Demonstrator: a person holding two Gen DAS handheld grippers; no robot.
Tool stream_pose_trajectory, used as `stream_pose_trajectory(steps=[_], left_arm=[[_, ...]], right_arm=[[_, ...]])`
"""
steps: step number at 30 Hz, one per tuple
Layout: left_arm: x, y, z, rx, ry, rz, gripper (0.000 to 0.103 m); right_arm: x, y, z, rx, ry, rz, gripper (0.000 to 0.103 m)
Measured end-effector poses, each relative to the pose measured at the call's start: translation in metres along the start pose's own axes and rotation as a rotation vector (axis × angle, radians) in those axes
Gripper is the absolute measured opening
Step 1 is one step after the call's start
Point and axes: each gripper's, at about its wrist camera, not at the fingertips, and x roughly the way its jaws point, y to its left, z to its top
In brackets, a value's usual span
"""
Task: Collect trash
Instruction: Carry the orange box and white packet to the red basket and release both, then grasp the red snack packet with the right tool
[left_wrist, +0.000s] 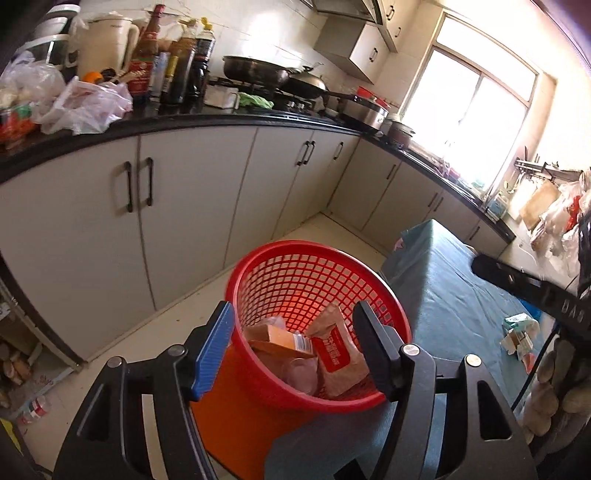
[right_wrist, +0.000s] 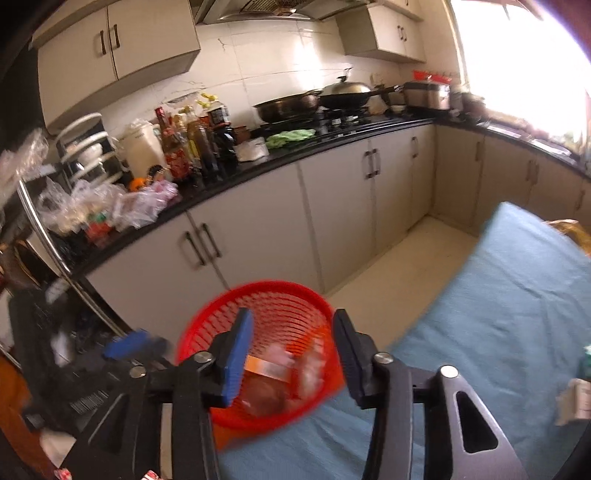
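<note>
Left wrist view: the left gripper (left_wrist: 293, 345) hangs released, fingers spread, over a red basket (left_wrist: 295, 269) holding a brown packet (left_wrist: 338, 354) and an orange box (left_wrist: 282, 338). Right gripper (right_wrist: 291, 360) is likewise released and holds nothing above the basket, beside the blue-covered worktop (right_wrist: 498, 314), where small wrappers (left_wrist: 519, 334) lie

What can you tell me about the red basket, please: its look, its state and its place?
The red basket looks like plastic, round, with lattice walls and a smooth thick rim. It stands upright and open at the edge of the blue-covered table. Inside lie a brown paper bag with a red label, an orange carton and clear plastic. Neither gripper touches it.
</note>
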Motion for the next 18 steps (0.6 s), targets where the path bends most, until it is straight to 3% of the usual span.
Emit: stream_pose_trajectory(steps=[6, 18], left_arm=[[-0.017, -0.012, -0.015, 0.040, -0.012, 0.015, 0.070], [-0.018, -0.082, -0.049, 0.153, 0.052, -0.065, 0.071]], right_arm=[[-0.035, -0.056, -0.035, 0.078, 0.046, -0.088, 0.059], [-0.134, -0.162, -0.100, 0.302, 0.026, -0.182, 0.066]])
